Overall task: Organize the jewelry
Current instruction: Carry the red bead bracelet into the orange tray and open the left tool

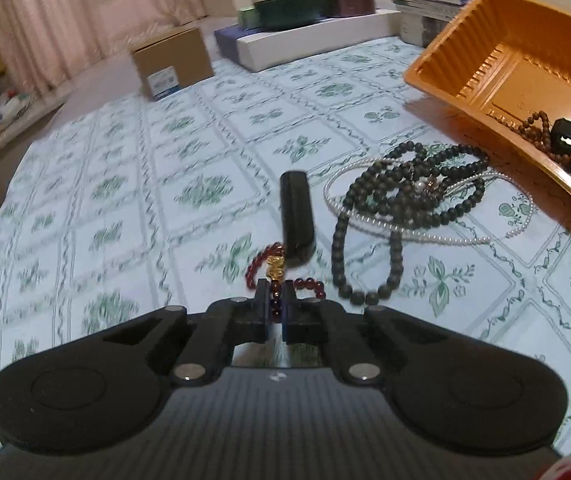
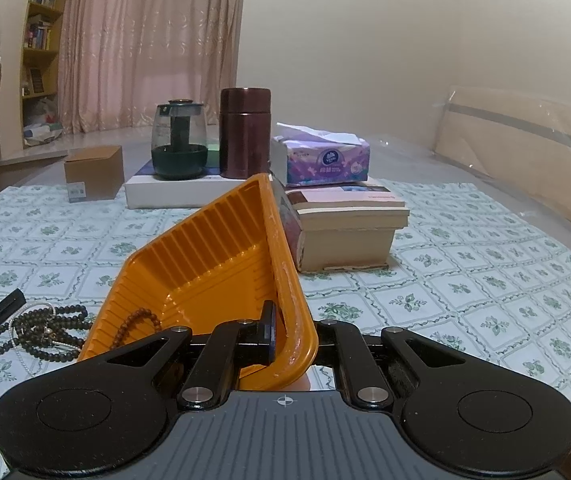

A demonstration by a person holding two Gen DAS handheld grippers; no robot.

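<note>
Your left gripper [image 1: 273, 292] is clamped on the red bead bracelet [image 1: 281, 276] (gold charm just ahead of the pads). Your right gripper [image 2: 285, 332] pinches the orange tray [image 2: 205, 248] by its rim, tilted. Dark bead necklace [image 1: 405, 200] lies on the floral tablecloth [image 1: 165, 160]; curtain [image 2: 145, 40] behind.

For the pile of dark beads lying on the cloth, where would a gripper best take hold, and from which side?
Grip the dark bead necklace at its long loop, which lies clear of the tangle and the pearl strand. Come from above, jaws across the strand: it lies flat on the tablecloth, so a side approach would probably just push it.
</note>
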